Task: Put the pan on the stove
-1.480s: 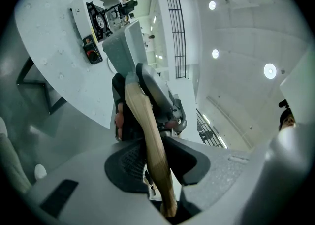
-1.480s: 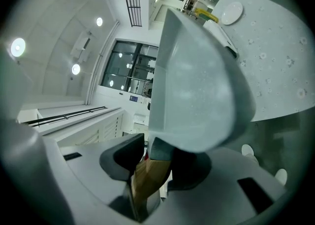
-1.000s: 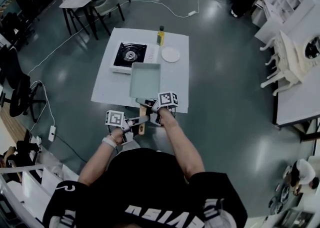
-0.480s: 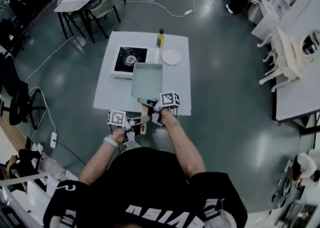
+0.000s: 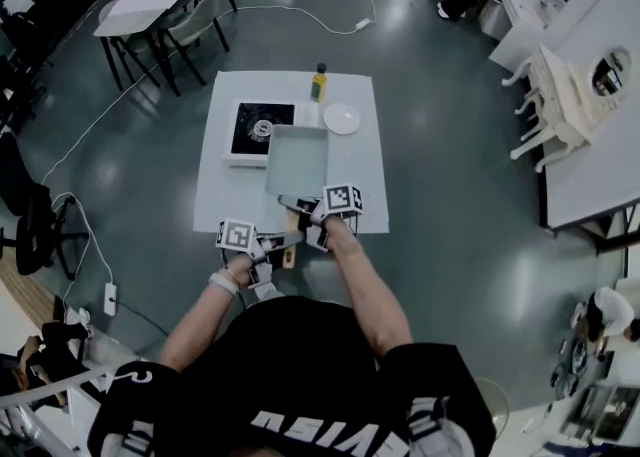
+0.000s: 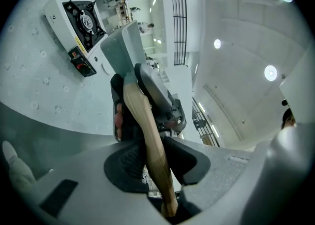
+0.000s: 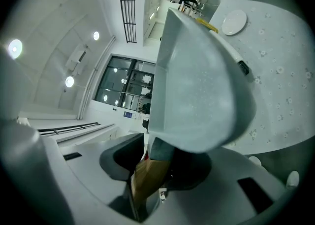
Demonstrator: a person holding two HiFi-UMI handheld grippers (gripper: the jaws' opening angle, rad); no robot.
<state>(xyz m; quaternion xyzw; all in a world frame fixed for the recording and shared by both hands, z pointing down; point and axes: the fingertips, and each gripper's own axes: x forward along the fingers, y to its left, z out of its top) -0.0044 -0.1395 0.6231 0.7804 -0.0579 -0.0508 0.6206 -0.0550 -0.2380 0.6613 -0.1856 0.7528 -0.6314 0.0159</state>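
Matt grey pan with smooth wooden handle.

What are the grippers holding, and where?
Both grip the square pale-grey pan by its wooden handle: left gripper near the handle's end, right gripper close to the pan body.

stove: open above, seemingly | bottle, plate: just right

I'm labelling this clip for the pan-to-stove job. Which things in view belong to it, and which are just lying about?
Belong to the job: pan; its wooden handle, clamped by left gripper and right gripper; stove; table.
Lying about: bottle; white plate, both toward the table's far end.
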